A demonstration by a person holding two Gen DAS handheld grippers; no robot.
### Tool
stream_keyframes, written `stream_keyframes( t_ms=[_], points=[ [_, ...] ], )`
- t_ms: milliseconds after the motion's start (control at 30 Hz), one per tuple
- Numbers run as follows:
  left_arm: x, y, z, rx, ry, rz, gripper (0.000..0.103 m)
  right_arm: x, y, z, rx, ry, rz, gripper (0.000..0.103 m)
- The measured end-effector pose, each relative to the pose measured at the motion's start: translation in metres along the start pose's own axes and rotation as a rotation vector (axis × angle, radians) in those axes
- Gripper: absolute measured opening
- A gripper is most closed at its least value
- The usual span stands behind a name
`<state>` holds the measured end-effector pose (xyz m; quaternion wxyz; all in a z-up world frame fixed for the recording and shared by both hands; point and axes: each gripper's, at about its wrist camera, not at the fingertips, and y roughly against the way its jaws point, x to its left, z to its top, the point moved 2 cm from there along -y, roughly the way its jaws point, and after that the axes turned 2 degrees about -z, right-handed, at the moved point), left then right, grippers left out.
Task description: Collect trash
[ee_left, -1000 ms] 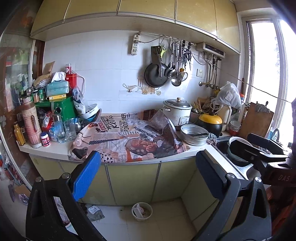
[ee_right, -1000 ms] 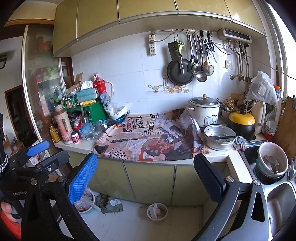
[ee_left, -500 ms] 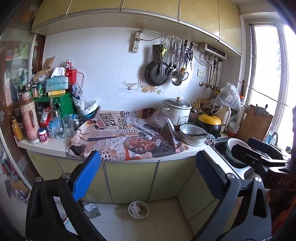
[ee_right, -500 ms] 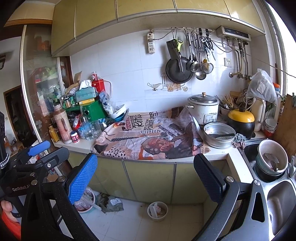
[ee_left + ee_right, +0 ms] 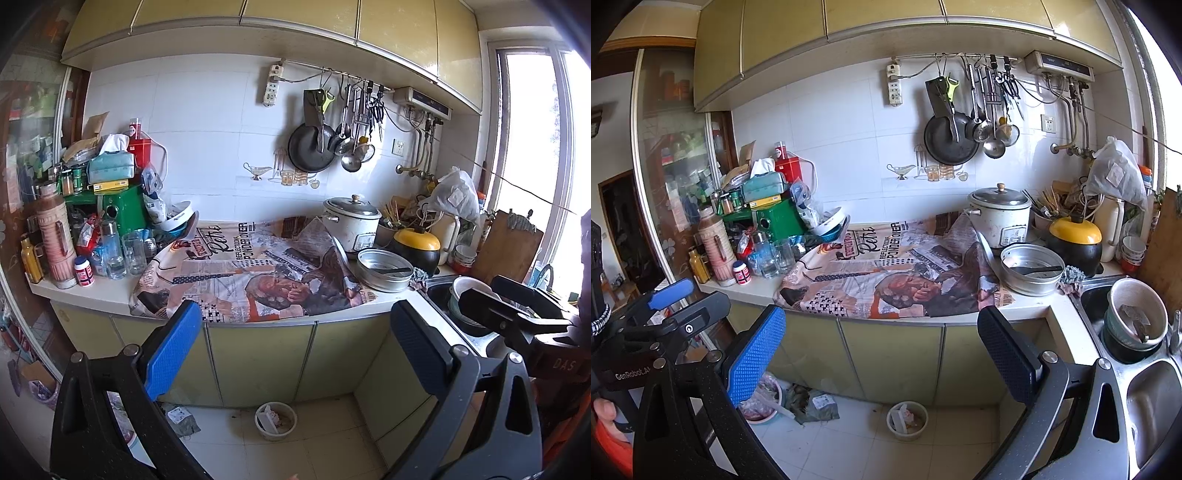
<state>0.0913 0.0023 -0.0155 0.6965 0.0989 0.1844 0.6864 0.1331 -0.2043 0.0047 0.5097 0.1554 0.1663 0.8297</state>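
A small white tub with scraps inside stands on the floor below the counter; it also shows in the right wrist view. A crumpled grey-green wrapper and a pink-rimmed bowl of rubbish lie on the floor to its left; the wrapper shows in the left wrist view. My left gripper is open and empty, held in the air before the cabinets. My right gripper is open and empty too, beside the left one.
A counter holds a newspaper-print cloth, a rice cooker, a metal bowl, bottles and glasses. A sink with stacked bowls is at the right. Pans and utensils hang on the wall.
Both views have shifted slightly; the left gripper has drifted a little to the right and back from the counter. Both grippers stay open and empty.
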Motion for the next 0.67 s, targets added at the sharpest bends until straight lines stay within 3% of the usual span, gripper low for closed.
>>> stream_keyframes(
  t_ms=[667],
  points=[
    [-0.002, -0.022, 0.005, 0.019, 0.016, 0.025, 0.103, 0.006, -0.019, 0.005, 0.018, 0.0, 0.021, 0.103]
  ],
)
